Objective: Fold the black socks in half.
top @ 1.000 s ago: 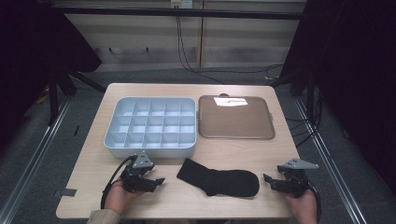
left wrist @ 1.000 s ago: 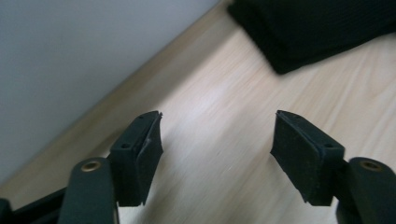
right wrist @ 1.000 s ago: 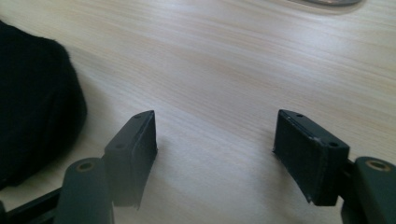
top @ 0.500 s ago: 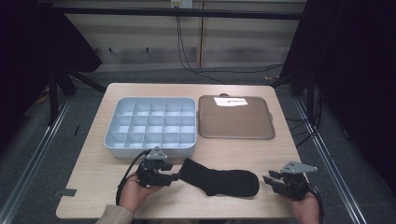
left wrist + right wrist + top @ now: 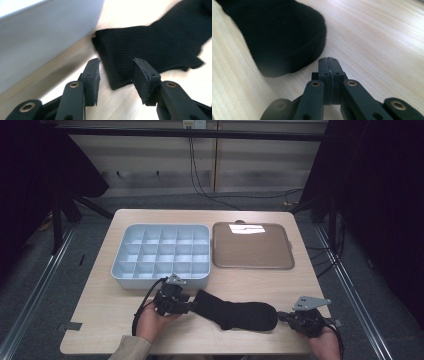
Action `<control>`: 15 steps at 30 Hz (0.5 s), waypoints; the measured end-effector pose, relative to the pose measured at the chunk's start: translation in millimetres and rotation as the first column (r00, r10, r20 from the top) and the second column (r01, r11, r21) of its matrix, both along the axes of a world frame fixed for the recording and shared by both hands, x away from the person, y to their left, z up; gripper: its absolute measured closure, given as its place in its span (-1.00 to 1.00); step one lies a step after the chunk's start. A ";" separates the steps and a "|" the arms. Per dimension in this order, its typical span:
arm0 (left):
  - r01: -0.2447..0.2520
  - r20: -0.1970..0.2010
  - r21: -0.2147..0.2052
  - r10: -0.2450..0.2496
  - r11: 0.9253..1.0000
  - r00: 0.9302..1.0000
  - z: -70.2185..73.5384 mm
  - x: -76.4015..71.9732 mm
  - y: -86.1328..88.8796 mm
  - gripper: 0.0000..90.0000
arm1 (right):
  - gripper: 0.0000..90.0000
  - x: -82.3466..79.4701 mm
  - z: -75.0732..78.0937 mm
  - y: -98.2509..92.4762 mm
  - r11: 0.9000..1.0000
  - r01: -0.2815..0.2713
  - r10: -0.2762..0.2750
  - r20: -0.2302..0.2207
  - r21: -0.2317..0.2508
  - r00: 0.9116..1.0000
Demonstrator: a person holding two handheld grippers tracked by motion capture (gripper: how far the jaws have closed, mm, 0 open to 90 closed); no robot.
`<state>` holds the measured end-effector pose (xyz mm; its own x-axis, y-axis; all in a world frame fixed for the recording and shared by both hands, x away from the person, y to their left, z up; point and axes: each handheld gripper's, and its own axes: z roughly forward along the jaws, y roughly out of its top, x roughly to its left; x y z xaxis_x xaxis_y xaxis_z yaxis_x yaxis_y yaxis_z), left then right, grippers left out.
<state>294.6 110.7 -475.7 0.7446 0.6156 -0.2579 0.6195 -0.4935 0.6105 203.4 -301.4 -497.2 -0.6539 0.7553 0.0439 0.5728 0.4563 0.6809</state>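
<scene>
Leftward hand-held gripper [image 5: 189, 306] reached sock [image 5: 235, 313] on wooden table [image 5: 100, 305].

Ahead of the left gripper's jaws, the black sock [image 5: 155, 45] runs off the picture's top and right edges (its toe end unseen there), and the grey tray [image 5: 45, 37] beside them is blurred. Ahead of the shut right jaws, the sock's near end is out of focus.
</scene>
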 end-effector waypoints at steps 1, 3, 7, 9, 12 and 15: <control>0.000 0.000 0.000 0.000 1.000 1.000 0.0 0.0 0.0 0.27 | 1.00 0.0 0.0 0.0 1.000 0.000 0.000 0.000 0.000 1.000; -0.002 -0.004 0.025 0.002 1.000 1.000 -1.4 -0.1 -2.7 0.32 | 1.00 0.3 -0.3 1.6 1.000 -0.017 0.017 0.006 0.000 1.000; 0.010 0.005 0.063 -0.010 0.998 1.000 -4.6 -1.0 -6.2 0.37 | 1.00 0.1 0.1 2.7 1.000 -0.021 0.021 -0.006 0.006 1.000; 0.015 0.003 0.081 -0.015 0.997 1.000 -6.4 -0.1 -6.8 0.39 | 1.00 0.2 0.0 2.5 1.000 -0.023 0.023 -0.009 0.011 1.000; 0.032 -0.019 0.091 -0.031 0.995 0.999 -8.0 1.0 -7.3 0.43 | 1.00 0.3 0.2 3.6 1.000 -0.027 0.027 -0.008 0.006 1.000; 0.023 -0.023 0.088 -0.021 0.996 1.000 -8.5 0.5 -8.8 0.44 | 1.00 0.2 0.5 4.9 0.999 -0.034 0.034 -0.007 0.001 0.999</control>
